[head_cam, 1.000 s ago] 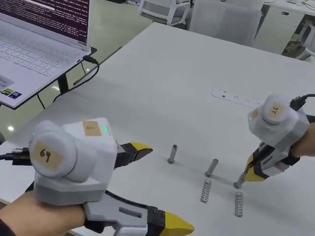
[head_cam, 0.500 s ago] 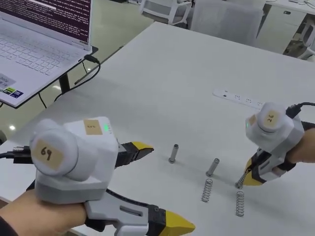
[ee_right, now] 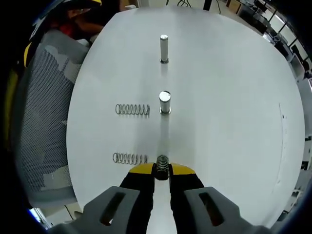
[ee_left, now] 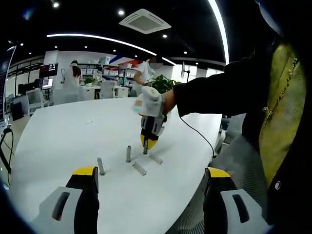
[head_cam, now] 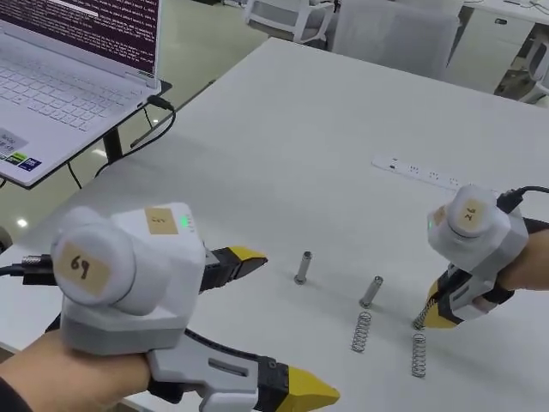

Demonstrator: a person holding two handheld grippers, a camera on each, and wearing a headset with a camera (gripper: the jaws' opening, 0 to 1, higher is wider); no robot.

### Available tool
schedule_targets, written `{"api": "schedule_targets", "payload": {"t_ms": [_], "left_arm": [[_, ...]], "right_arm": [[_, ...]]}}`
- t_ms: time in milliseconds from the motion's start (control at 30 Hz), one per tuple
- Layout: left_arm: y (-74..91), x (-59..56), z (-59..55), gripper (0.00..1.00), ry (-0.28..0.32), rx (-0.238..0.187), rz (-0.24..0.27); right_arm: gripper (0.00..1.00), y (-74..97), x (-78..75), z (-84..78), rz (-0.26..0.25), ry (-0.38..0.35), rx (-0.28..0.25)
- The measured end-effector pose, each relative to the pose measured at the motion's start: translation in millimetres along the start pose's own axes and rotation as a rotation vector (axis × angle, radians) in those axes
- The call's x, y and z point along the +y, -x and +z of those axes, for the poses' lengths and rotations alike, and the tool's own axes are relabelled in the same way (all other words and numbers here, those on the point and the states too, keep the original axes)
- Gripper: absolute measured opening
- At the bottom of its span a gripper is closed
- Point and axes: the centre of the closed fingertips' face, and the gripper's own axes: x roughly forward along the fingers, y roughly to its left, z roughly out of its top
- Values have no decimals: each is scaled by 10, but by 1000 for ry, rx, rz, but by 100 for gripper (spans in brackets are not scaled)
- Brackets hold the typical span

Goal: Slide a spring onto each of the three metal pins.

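Head view: from above, forward and down over the white table [head_cam: 283,137]. Left gripper view: low, set back, three pins [ee_left: 128,153] well ahead of its jaws. Right gripper view: steeply downward, close, spring [ee_right: 162,171] between its jaw tips. All views share the pins.

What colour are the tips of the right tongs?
Yellow tips on the right tongs, shut on a spring; clearest in the right gripper view.

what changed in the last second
The right gripper moved down a little, lowering the spring it grips toward the table. The left gripper stayed open and in place; the two bare pins and two loose springs did not move.
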Motion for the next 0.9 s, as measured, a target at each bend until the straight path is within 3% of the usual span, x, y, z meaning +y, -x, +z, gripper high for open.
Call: {"api": "schedule_targets", "payload": {"t_ms": [900], "left_arm": [[-10, -32, 18, 85, -8, 6, -12]], "right_arm": [[18, 158, 30, -28, -46, -31, -41]]}}
